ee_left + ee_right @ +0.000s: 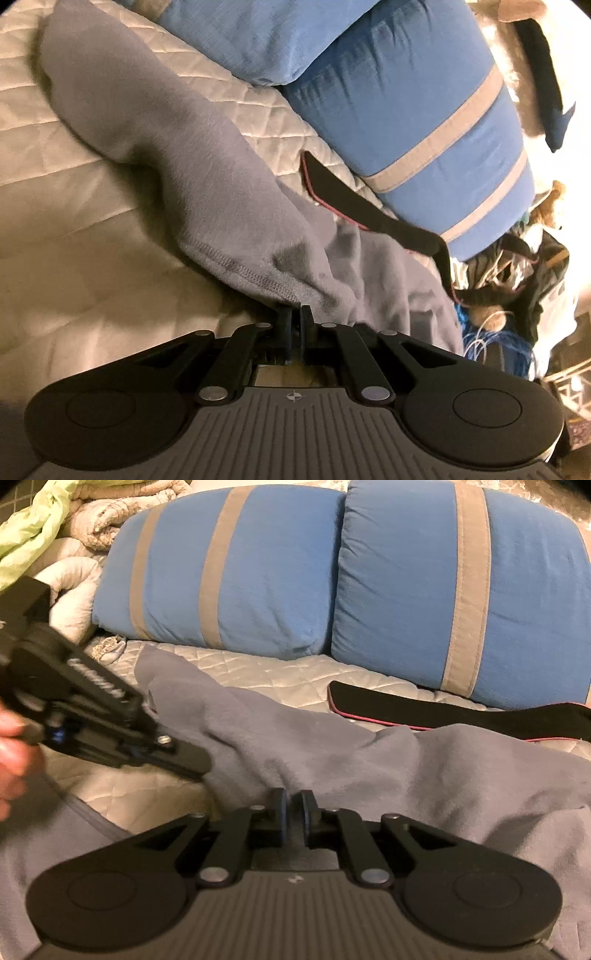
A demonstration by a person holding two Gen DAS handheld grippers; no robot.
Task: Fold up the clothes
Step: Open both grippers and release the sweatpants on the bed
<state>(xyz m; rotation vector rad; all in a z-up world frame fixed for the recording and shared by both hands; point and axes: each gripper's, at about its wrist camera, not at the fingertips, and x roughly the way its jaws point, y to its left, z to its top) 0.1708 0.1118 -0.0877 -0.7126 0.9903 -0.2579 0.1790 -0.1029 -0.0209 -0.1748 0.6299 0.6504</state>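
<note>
Right now your left gripper [294,314] is pinched on the stitched hem of the grey fleece garment [155,147], which lies rumpled across the quilted bed [74,229]. Your right gripper [294,801] has its jaws drawn close on a fold of the same fleece. Two blue striped pillows [258,572] sit beyond, with a black strap [424,705] just beside them.

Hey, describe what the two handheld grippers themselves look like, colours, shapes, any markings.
Both are matte black. The left gripper and right gripper each have two short flat fingers on scissor-like link arms with silver rivets, two round black discs either side, and a grey ribbed base bearing a small crosshair mark. Seen from the right wrist camera, the left gripper's side carries white lettering, too blurred to read. No sleeve shows.
</note>
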